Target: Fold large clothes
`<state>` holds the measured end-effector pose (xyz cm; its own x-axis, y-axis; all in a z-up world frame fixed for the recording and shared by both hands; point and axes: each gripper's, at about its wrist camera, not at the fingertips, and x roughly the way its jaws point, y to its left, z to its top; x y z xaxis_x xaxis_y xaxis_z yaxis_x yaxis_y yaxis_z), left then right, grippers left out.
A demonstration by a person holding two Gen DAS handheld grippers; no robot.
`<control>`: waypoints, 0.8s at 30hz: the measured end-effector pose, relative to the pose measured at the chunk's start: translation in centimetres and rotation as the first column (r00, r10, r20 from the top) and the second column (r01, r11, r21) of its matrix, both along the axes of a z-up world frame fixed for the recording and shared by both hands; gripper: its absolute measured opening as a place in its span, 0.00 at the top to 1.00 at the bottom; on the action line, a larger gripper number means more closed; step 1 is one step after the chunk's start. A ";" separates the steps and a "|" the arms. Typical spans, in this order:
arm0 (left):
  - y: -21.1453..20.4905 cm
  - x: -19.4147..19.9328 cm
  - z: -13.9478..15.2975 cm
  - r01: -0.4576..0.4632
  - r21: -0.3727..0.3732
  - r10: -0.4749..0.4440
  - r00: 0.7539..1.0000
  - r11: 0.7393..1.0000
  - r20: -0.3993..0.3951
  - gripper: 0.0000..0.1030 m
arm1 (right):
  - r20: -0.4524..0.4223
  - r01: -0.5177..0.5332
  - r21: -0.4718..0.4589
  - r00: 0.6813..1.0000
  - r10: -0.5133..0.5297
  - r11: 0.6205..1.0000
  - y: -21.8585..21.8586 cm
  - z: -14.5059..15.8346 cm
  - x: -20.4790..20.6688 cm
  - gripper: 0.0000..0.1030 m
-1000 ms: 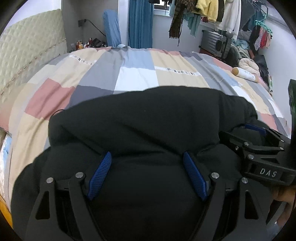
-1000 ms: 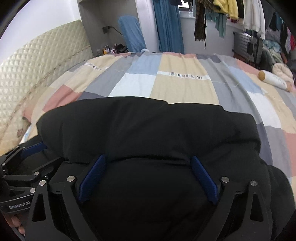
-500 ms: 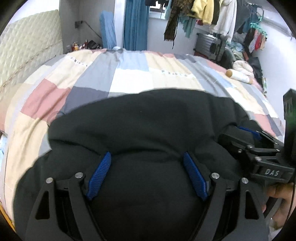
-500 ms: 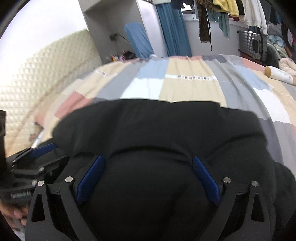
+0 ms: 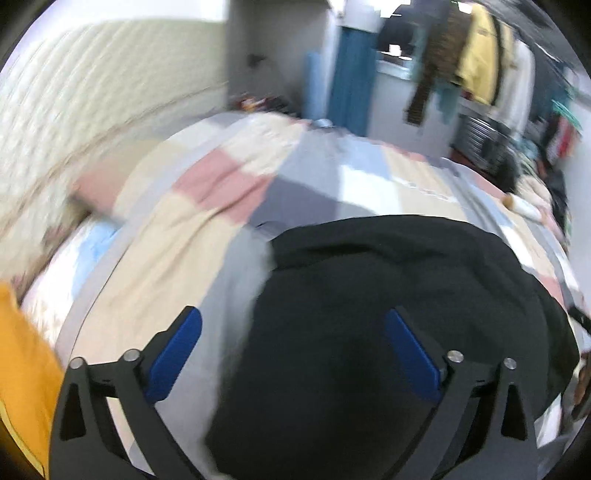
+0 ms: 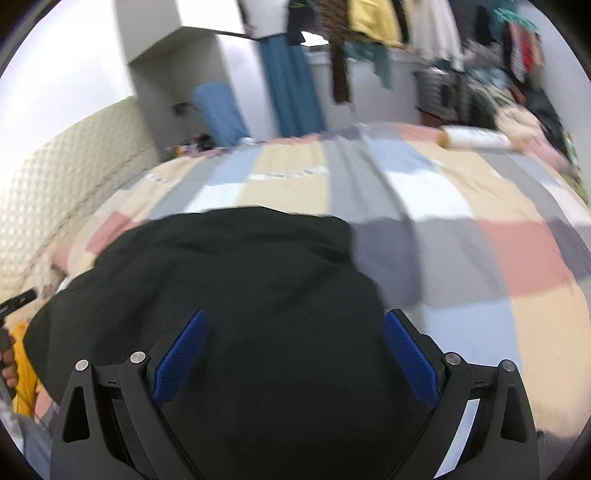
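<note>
A large black garment [image 5: 388, 314] lies folded in a thick bundle on the patchwork quilt [image 5: 177, 258] at the bed's near edge. My left gripper [image 5: 293, 347] is open, over the bundle's left edge, its left blue pad over bare quilt. In the right wrist view the black garment [image 6: 240, 295] fills the lower left. My right gripper [image 6: 295, 354] is open over the garment's right part, its right pad near the garment's right edge. Both views are blurred.
A quilted headboard [image 5: 74, 122] stands at the left. A white bottle [image 6: 476, 138] lies at the far right of the quilt [image 6: 443, 206]. Clothes hang on a rack [image 6: 388, 26] behind the bed. A yellow cloth [image 5: 22, 369] shows at the lower left.
Both grippers have swung apart: the left toward the left, so bare quilt now shows under its left pad, the right toward the right. The garment stays on the bed.
</note>
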<state>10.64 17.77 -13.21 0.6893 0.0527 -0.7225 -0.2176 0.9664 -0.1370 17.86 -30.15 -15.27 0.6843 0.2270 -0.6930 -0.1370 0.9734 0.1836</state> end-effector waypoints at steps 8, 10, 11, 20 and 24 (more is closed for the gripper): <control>1.0 0.4 -3.6 0.016 -0.324 -0.051 0.994 0.946 -0.099 0.12 | -0.193 0.074 0.175 0.980 -0.040 0.982 -3.7 -4.1 1.7 0.14; 0.1 0.1 -3.4 0.040 -0.319 -0.072 0.994 0.947 -0.088 0.27 | -0.193 0.033 0.223 0.981 0.011 0.974 -3.5 -4.2 1.1 0.39; -0.2 -0.1 -3.1 0.055 -0.311 -0.083 0.994 0.949 -0.077 0.39 | -0.182 0.007 0.232 0.983 0.036 0.973 -3.2 -4.0 0.7 0.60; 0.0 -3.9 -1.6 0.089 -0.279 -0.103 0.994 0.956 -0.034 0.89 | -0.121 -0.149 -0.033 0.982 0.144 0.988 0.7 -0.5 -3.3 0.94; -0.5 -4.1 -2.8 0.066 -0.244 -0.094 0.990 0.967 -0.104 0.89 | -0.171 -0.200 -0.105 0.969 0.180 0.974 1.3 -1.6 -3.7 0.94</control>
